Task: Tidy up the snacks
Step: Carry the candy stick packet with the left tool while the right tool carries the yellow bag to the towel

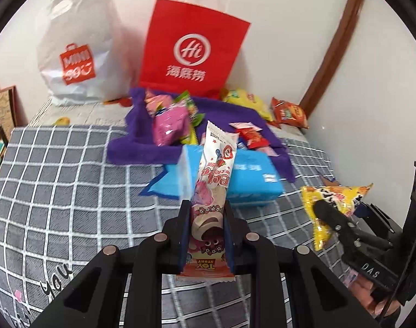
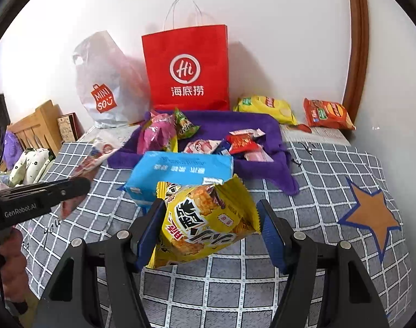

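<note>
Snacks: a heap on the purple towel (image 2: 262, 125) at the bed's far edge, before the red paper bag (image 2: 186, 68).
Left gripper (image 1: 206, 213): jaws clamped on a pink-and-white snack stick (image 1: 214, 175), lifted over the checked bedspread (image 1: 71, 169).
Right gripper (image 2: 210, 218): jaws spread wide, yellow snack packet (image 2: 205, 221) between them; grip unclear.
Blue tissue pack (image 2: 180, 169): just beside the towel's near edge.

Grey white-checked bedspread (image 2: 303, 169); purple towel (image 2: 235, 121); seemingly pink-white wrapper (image 1: 213, 180)
</note>
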The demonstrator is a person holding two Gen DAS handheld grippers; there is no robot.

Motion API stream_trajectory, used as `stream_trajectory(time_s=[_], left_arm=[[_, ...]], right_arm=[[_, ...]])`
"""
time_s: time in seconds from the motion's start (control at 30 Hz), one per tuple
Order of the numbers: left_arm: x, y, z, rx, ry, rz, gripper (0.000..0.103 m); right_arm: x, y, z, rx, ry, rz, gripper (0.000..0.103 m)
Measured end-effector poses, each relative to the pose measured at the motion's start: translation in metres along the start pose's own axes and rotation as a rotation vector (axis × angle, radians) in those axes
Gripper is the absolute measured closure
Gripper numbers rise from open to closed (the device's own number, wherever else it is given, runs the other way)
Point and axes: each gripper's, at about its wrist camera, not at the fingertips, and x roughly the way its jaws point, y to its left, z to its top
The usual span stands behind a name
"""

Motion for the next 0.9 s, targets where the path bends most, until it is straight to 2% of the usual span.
stream_trajectory(time_s=[0.37, 0.9], left_arm=[[-0.004, -0.025, 0.026, 0.040, -0.012, -0.024, 0.082], [0.009, -0.025, 0.040, 0.015, 0.015, -0.010, 0.082]], right_arm=[[-0.007, 0.005, 0.020, -0.012, -0.012, 0.019, 0.036], [0.000, -0.007, 0.033, 0.011, -0.009, 0.022, 0.036]])
